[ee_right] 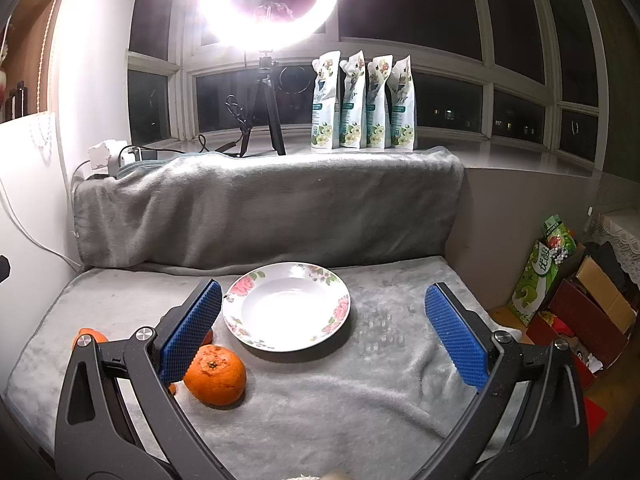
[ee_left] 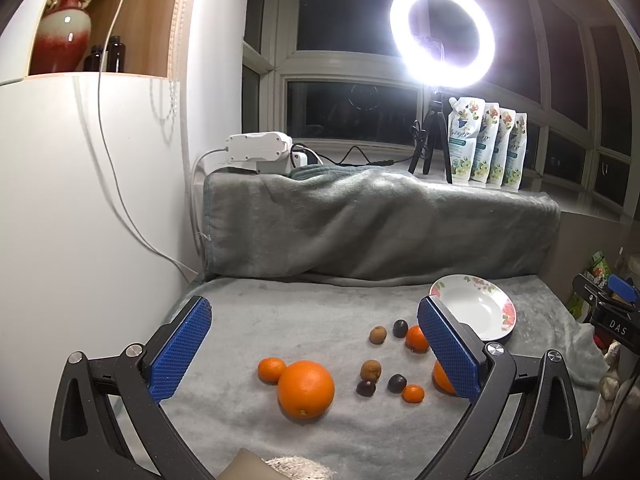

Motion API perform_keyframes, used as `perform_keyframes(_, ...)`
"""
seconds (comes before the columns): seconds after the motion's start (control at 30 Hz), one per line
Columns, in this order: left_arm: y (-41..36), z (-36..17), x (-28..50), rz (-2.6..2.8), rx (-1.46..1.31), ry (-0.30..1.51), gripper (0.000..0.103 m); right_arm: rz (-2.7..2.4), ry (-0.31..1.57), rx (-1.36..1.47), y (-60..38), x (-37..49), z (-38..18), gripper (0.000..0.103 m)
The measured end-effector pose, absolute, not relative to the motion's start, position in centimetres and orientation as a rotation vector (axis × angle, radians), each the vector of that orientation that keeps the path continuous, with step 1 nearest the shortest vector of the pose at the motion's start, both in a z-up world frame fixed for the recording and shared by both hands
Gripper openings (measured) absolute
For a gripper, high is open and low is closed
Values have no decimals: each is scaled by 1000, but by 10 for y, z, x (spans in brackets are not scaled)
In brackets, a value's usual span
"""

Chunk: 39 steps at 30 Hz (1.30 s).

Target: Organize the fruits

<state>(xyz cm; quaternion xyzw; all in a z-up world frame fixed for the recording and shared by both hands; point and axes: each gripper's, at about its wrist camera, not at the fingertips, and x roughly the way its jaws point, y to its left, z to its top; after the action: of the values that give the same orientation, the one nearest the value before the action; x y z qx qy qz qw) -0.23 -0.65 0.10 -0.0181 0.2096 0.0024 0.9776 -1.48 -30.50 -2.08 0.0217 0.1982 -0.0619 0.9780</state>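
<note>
Left wrist view, left to right. The left tool [ee_left: 316, 344] stands wide open, blue pads spread apart, gripping nothing, above a grey blanket [ee_left: 248, 320] that covers the bench. Between its pads lie the fruits: a small mandarin [ee_left: 271, 369] touching a large orange [ee_left: 306, 389]; to the right of these, two brownish fruits [ee_left: 377, 335] [ee_left: 370, 370], three dark round ones [ee_left: 400, 328] [ee_left: 365, 388] [ee_left: 396, 383], and a tiny orange one [ee_left: 413, 393]. Two further orange fruits [ee_left: 416, 338] [ee_left: 441, 378] are partly hidden behind the right pad. A flowered plate [ee_left: 504, 312] sits just beyond that pad, empty. The right tool's body shows at the far right edge.

Right wrist view, left to right. An orange fruit [ee_right: 93, 337] peeks out behind the left finger. The right tool [ee_right: 323, 332] is likewise spread wide, holding nothing. A dimpled orange [ee_right: 216, 374] rests against its left pad, just beside the plate [ee_right: 240, 320]. The plate lies between the pads, nearer the left one. A lit ring lamp [ee_right: 268, 4] stands on the window sill behind.
</note>
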Motion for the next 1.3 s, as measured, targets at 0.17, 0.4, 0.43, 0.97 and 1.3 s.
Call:
perform_keyframes(0.17,-6,1,-2,5,-38,423,102,-124,400,43,-306,-15,-21,103)
perform_keyframes(0.4,-6,2,-3,0,-31,423,102,-124,400,43,-305,-15,-21,103)
perform_keyframes(0.43,-6,2,-2,0,-31,423,102,-124,400,44,-305,-15,-21,103)
perform_keyframes(0.97,-9,-5,2,-11,-32,447,102,-102,427,50,-296,-15,-40,103)
perform_keyframes(1.3,-13,-18,10,-44,-46,493,102,-36,471,100,-304,-7,-47,103)
